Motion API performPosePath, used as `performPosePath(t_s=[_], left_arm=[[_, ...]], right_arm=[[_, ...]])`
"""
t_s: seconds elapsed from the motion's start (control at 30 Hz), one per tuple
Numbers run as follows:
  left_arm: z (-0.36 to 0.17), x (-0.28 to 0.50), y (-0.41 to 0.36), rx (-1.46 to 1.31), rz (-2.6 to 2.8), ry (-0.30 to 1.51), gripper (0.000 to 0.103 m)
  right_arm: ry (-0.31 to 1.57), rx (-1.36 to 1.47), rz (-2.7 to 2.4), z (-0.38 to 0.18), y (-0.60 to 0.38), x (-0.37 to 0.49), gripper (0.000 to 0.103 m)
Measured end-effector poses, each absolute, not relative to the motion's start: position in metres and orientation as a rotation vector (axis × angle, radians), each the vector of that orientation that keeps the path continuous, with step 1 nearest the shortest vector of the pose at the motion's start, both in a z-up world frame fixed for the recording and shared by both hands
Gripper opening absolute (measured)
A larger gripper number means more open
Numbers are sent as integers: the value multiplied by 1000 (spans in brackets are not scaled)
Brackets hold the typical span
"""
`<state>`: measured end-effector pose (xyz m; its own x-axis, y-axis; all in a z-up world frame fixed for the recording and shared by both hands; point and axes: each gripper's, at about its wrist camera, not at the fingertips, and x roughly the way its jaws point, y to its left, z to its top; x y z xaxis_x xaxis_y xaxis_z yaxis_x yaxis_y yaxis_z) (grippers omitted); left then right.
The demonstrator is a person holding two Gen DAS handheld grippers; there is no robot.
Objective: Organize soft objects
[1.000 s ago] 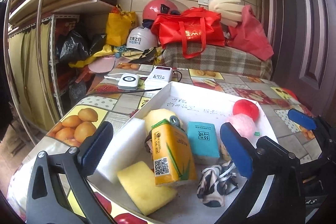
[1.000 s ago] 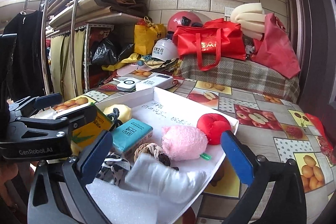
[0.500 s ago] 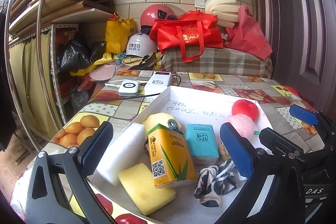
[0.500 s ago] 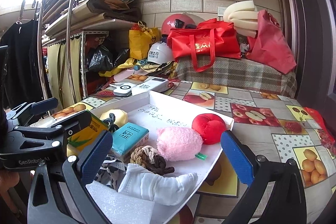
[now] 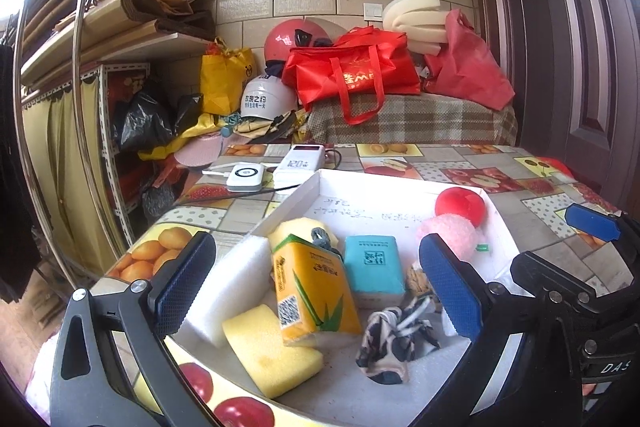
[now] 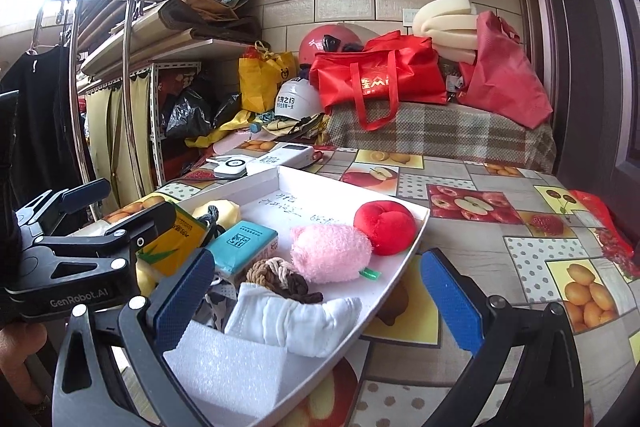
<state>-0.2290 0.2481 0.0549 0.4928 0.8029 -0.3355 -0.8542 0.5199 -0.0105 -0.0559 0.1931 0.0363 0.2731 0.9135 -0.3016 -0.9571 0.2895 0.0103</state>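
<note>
A white tray (image 5: pixel 400 187) (image 6: pixel 412 231) holds soft things: a yellow sponge (image 5: pixel 272 355), a white foam block (image 5: pixel 232 287), an orange tissue pack (image 5: pixel 316 287), a teal tissue pack (image 5: pixel 374 269) (image 6: pixel 242 241), a patterned cloth knot (image 5: pixel 394 343), a pink plush (image 6: pixel 330 253), a red plush (image 6: pixel 384 227), a braided rope knot (image 6: pixel 280 277) and a folded white cloth (image 6: pixel 296 319). My left gripper (image 5: pixel 316 291) hangs open over the tray's near end. My right gripper (image 6: pixel 316 299) is open above the tray's right corner. Neither holds anything.
Two power banks (image 5: pixel 298 163) with cables lie beyond the tray on the fruit-patterned tablecloth (image 6: pixel 500 227). Red bags (image 5: pixel 352 75), helmets and foam rolls pile up on a checked bench behind. A metal rack (image 5: pixel 84 147) stands at the left, a door (image 5: pixel 580 47) at the right.
Both grippers have drawn back and risen slightly, so the tray and its contents sit lower and farther in each view. Both stay open; nothing in the tray has moved.
</note>
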Motion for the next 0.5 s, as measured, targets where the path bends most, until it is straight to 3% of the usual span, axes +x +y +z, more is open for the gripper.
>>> performPosePath(t_s=[0.5], left_arm=[[54,-210,189,-180,900,352,103]], right_arm=[[352,-197,1167,29,141,-29,103]])
